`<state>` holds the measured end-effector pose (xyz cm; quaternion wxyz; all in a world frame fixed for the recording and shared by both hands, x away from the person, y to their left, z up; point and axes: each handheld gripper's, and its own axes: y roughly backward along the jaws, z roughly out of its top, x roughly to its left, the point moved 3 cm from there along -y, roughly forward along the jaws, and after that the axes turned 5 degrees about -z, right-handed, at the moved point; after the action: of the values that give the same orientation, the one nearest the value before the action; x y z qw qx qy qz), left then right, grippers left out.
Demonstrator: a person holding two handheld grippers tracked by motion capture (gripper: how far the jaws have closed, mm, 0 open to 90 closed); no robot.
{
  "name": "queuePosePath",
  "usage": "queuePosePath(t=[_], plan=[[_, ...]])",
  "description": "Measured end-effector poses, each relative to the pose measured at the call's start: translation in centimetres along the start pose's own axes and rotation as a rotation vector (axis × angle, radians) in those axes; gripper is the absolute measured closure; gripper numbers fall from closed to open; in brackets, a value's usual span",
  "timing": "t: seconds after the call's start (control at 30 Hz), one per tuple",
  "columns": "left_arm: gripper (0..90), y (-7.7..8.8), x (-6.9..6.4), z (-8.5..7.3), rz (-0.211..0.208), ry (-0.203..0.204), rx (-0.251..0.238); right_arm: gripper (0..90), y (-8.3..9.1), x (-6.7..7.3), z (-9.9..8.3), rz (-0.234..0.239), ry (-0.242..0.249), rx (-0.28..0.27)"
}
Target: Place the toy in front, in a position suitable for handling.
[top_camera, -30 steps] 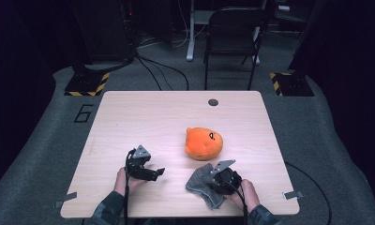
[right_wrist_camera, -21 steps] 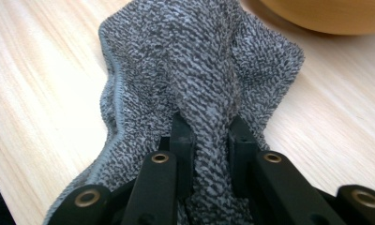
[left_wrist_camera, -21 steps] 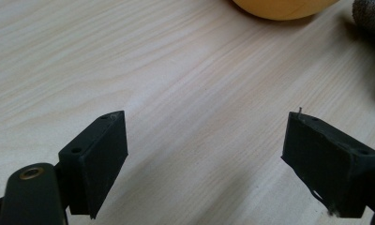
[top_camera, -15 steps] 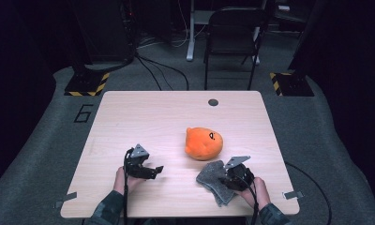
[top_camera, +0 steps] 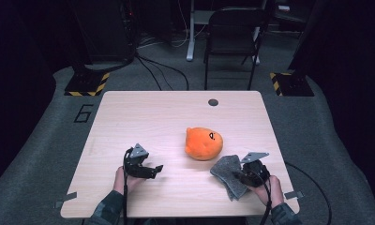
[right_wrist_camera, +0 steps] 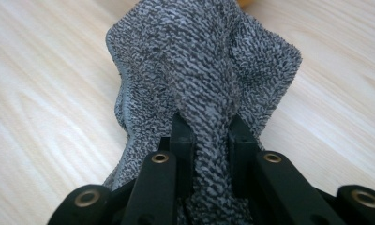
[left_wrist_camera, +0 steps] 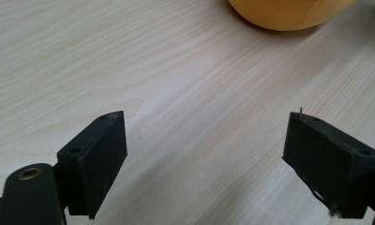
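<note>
Bare table [top_camera: 143,122] left and far side; orange plush [top_camera: 203,143] blocks centre, beside grey cloth [top_camera: 227,172].

I note a grey-and-black speckled cloth [right_wrist_camera: 199,70]; at its 11 o'clock, an orange plush [top_camera: 203,143], face markings apparently black; pale woodgrain table [top_camera: 153,117].

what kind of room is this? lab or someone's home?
Looks like a lab or test space, probably. A lone wooden table stands on grey carpet, hazard-striped bases sit beyond it, and cables trail across the floor past a folding chair.

R gripper [top_camera: 244,177] pinching grey cloth [top_camera: 228,174].
</note>
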<state>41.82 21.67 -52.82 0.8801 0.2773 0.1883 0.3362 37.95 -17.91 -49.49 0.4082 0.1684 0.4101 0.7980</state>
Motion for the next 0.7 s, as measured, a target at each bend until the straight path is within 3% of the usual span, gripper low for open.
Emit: queuePosePath(t=[0.23,0.7], plan=[[13.3,0.1,-0.1,0.1,-0.005,-0.011,-0.006,76.7,0.8,-2.1,-0.4,-0.051,-0.061,-0.035],[13.1,-0.1,-1.2,1.0,-0.017,-0.059,-0.027,76.8,1.6,-4.1,-0.2,-0.114,-0.125,-0.089]])
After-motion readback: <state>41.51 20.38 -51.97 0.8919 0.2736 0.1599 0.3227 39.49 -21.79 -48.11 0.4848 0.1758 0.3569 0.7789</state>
